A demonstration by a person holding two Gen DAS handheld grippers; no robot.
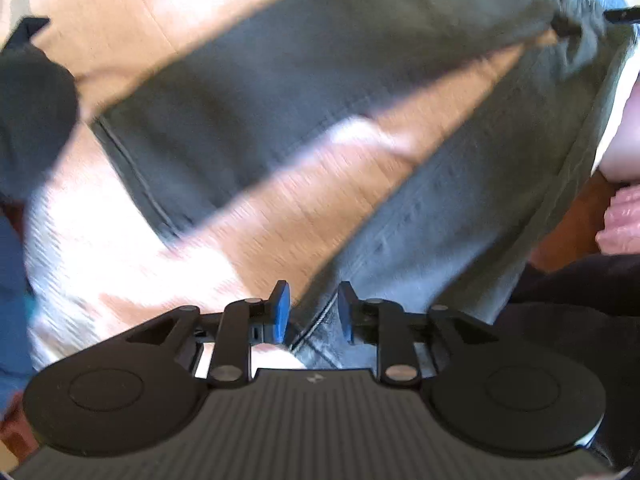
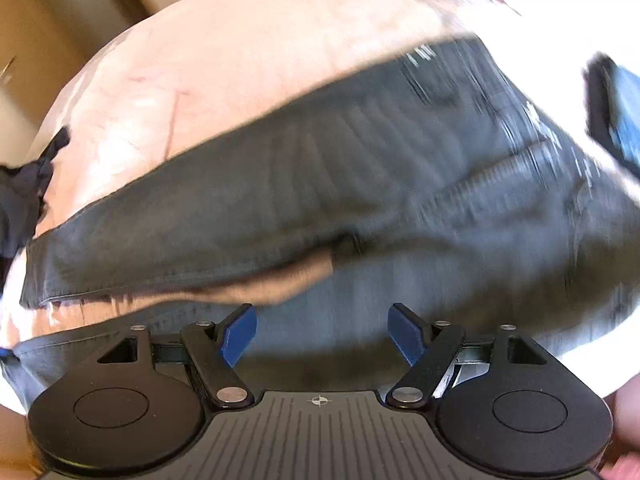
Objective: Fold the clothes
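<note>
Grey trousers [image 1: 280, 92] lie on a wooden table [image 1: 132, 20], their two legs spread in a V. My left gripper [image 1: 314, 312] sits at the hem end of the nearer leg [image 1: 420, 232]. Its blue pads [image 1: 282, 312] are drawn close, with the leg's seamed edge bunched between them. In the right wrist view the same trousers [image 2: 320, 184] stretch across the table [image 2: 240, 52]. My right gripper [image 2: 322, 336] hovers open just over the cloth, its blue pads [image 2: 240, 334] wide apart with nothing held. Both views are blurred by motion.
A dark garment [image 1: 36, 120] lies at the table's left, with blue cloth [image 1: 12, 280] below it. A person's hand [image 1: 624, 220] and dark fabric [image 1: 580, 292] are at the right. A black and blue object [image 2: 618, 120] sits at the right edge. The table rim curves at upper left.
</note>
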